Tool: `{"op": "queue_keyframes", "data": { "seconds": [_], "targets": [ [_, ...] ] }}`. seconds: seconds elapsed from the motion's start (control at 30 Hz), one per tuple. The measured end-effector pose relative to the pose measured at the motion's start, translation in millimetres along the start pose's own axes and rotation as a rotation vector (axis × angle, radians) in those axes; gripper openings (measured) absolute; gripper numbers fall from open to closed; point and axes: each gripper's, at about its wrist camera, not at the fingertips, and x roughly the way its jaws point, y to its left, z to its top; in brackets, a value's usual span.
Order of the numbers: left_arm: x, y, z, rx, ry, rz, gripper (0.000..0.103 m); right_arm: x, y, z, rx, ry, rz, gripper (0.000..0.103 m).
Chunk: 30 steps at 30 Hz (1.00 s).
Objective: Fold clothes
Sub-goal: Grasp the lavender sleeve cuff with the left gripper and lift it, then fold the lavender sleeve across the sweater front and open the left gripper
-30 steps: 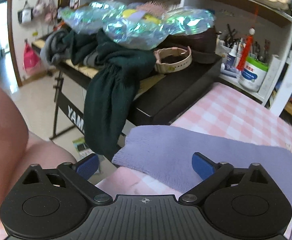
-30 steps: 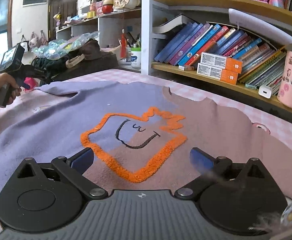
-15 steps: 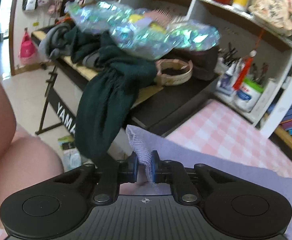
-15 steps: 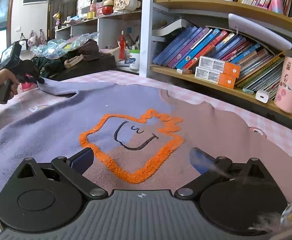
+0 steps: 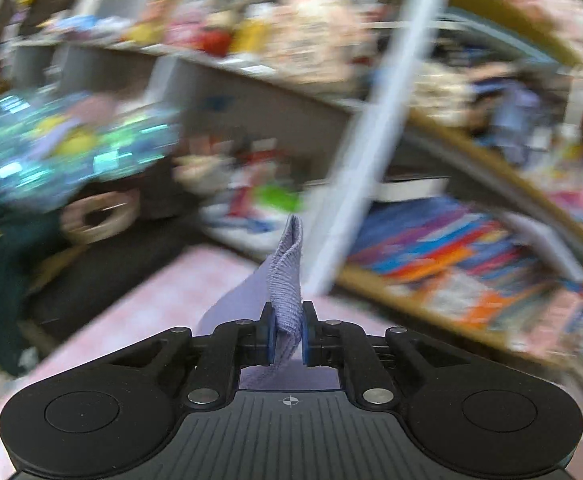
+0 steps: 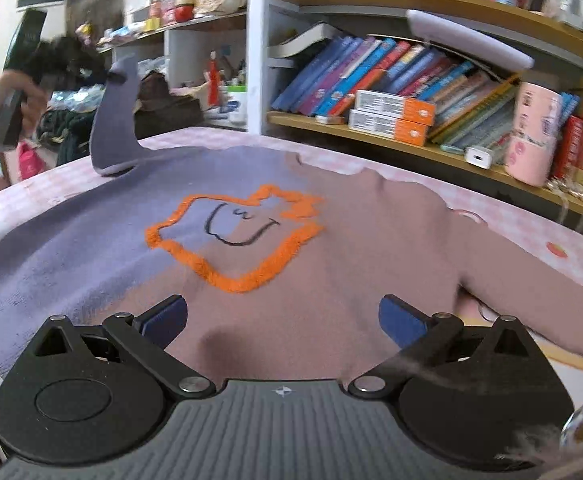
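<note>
Oddly, sweater motif shows no legible lettering.

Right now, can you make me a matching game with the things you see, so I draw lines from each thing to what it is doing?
Things:
1. left gripper
2. right gripper
3. purple sleeve
4. orange outline

States:
A. open, holding nothing, above the sweater
B. lifted up off the table
C. lying flat on the sweater's front
D. shut on purple cloth

Right pairs: 1-D, 2-A, 3-B, 4-C
</note>
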Motion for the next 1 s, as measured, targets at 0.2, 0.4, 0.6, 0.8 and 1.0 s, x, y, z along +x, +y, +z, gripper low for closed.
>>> {"op": "queue_keyframes", "data": {
  "seconds": [0.2,0.4,0.6,0.8,1.0],
  "targets": [
    [19,-99,12,0.094,-0.012,-0.194,0.01,-7,-10,-4,0.066,-0.009,-0.014,0.085],
    [39,-161,8,0.091,0.011,-0.279,0.01,7,-25,-5,0.153,0.083,-0.047,0.08],
    [55,-190,-12,0.055,0.045,-0.313,0.01,6,-25,-7,0.16,0.082,-0.038,0.08],
    [70,-192,-33,-0.058,0.073,-0.338,0.01,6,-27,-6,0.169,0.079,-0.025,0.081],
    [70,-213,-47,-0.017,0.136,-0.405,0.015,5,-27,-5,0.167,0.079,-0.02,0.081]
  ]
}}
